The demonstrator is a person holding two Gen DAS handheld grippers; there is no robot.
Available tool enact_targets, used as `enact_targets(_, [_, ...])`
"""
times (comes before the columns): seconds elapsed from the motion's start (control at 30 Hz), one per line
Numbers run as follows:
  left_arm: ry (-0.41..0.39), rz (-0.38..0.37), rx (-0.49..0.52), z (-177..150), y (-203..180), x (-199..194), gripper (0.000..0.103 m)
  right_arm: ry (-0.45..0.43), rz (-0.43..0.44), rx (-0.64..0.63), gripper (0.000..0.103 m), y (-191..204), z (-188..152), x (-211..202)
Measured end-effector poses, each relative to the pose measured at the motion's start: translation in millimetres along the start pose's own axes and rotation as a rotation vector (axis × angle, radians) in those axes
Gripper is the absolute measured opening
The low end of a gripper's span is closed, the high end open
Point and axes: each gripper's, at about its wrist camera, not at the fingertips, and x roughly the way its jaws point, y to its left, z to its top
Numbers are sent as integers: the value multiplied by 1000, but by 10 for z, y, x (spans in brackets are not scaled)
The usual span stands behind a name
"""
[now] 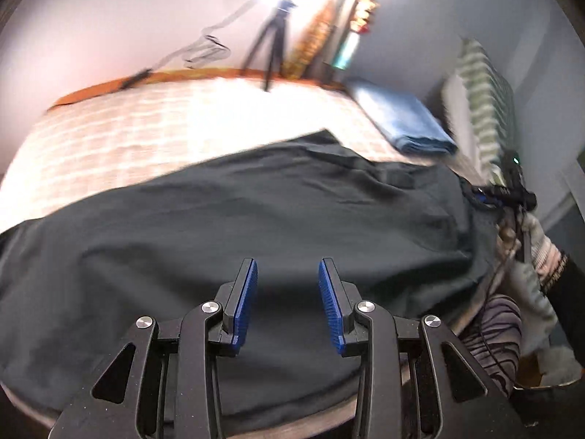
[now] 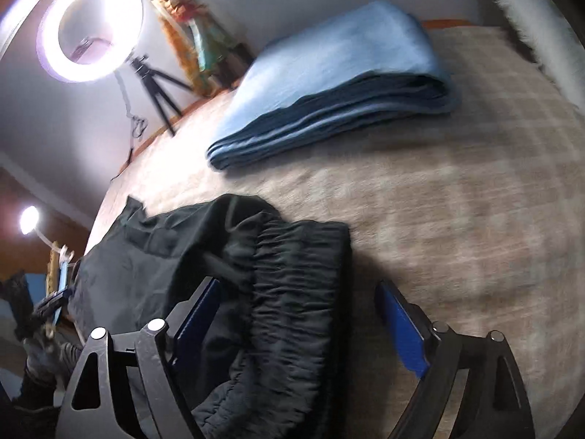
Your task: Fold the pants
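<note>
Dark pants (image 1: pixel 256 212) spread across the bed (image 1: pixel 109 139), both grippers empty.

The left gripper (image 1: pixel 287 274) hovers with fingers apart; the right gripper (image 2: pixel 299 303) straddles the bunched waistband (image 2: pixel 292 285), fingers wide (a single-layer pinch could skew the fold).

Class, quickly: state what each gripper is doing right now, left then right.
Left gripper: open, holding nothing, above the black pants.
Right gripper: open wide, straddling the elastic waistband, not clamped.
</note>
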Motion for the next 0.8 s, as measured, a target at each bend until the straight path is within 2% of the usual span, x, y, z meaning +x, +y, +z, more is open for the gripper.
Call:
enact_targets(0.03, [-6,14,-9,-5,48,-50,33,9,5,4,63,20,-17,7])
enact_targets(0.07, [-11,20,-16,-11,85,-79,33,12,-5,2,50,51,-32,10])
enact_targets(0.2, [-27,56,-14,2,137,-139,33,-44,-29,23,40,204,-60,-199])
enact_targets(0.27, [-29,65,-14,10,152,-125,33,-71,-38,53,17,248,-37,-371])
enact_targets(0.4, [-19,59,-11,-12,193,-95,33,-114,-82,72,15,275,-7,-710])
enact_targets(0.5, [17,33,21,-92,129,-42,33,-76,-184,42,15,234,-21,-688])
enact_targets(0.57, [45,11,75,-161,-5,20,33,-14,-212,45,23,152,-40,-546])
enact_targets(0.63, [69,-3,118,-211,-118,54,33,6,-322,28,44,126,-50,-488])
enact_targets(0.7, [82,-17,168,-253,-235,51,33,-20,-346,17,47,144,-48,-563])
enact_targets(0.73, [94,-30,206,-292,-316,44,33,-36,-357,5,53,190,-44,-635])
enact_targets(0.8, [117,-45,268,-366,-439,45,33,-68,-389,-60,58,364,-48,-771])
